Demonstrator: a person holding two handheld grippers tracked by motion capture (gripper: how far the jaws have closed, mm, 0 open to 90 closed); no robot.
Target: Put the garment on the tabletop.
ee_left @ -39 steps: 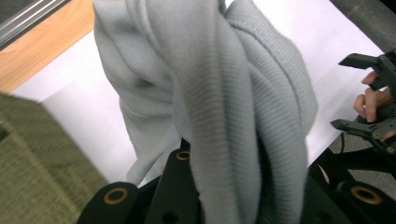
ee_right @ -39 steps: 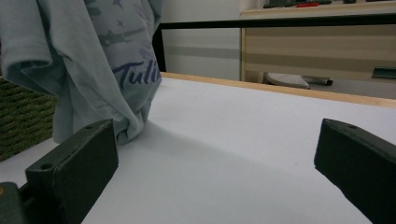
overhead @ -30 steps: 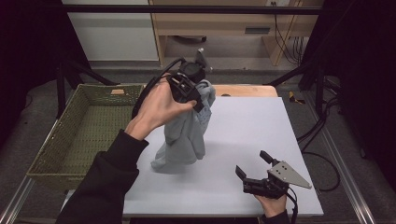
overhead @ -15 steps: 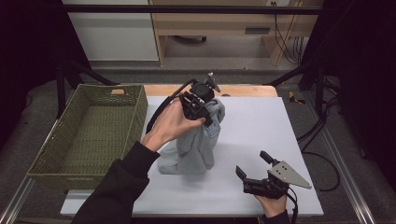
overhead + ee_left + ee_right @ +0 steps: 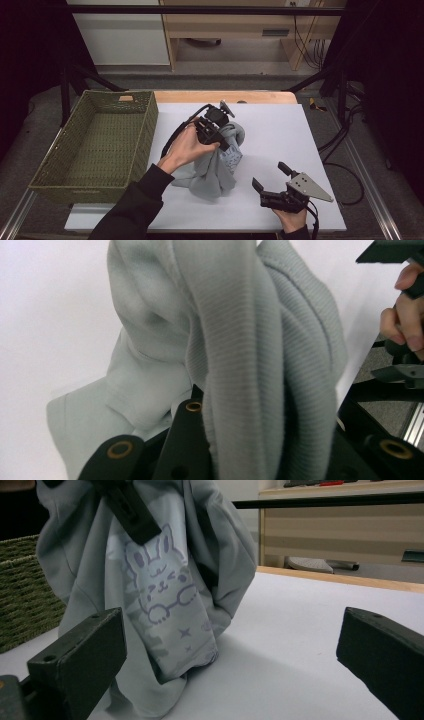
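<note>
left tongs (image 5: 226, 131) lowered, clenched on grey garment (image 5: 212, 172) | right tongs (image 5: 270, 178) unmoved, released

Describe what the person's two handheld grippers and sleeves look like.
Both are black two-jaw tools. The left gripper trails a black cable; the right gripper carries a grey three-cornered plate. The left arm wears a dark sleeve.

A green woven basket (image 5: 95, 145) stood at the left edge of the desk (image 5: 300, 135), its inside bare and a cut-out handle visible in its far wall. The desk carried a white sheet; a strip of bare wood (image 5: 225, 96) showed along its far edge. Beyond it stood a white cabinet (image 5: 120, 32) and a wooden bench (image 5: 235, 25), with cables (image 5: 307, 35) hanging at the right.
</note>
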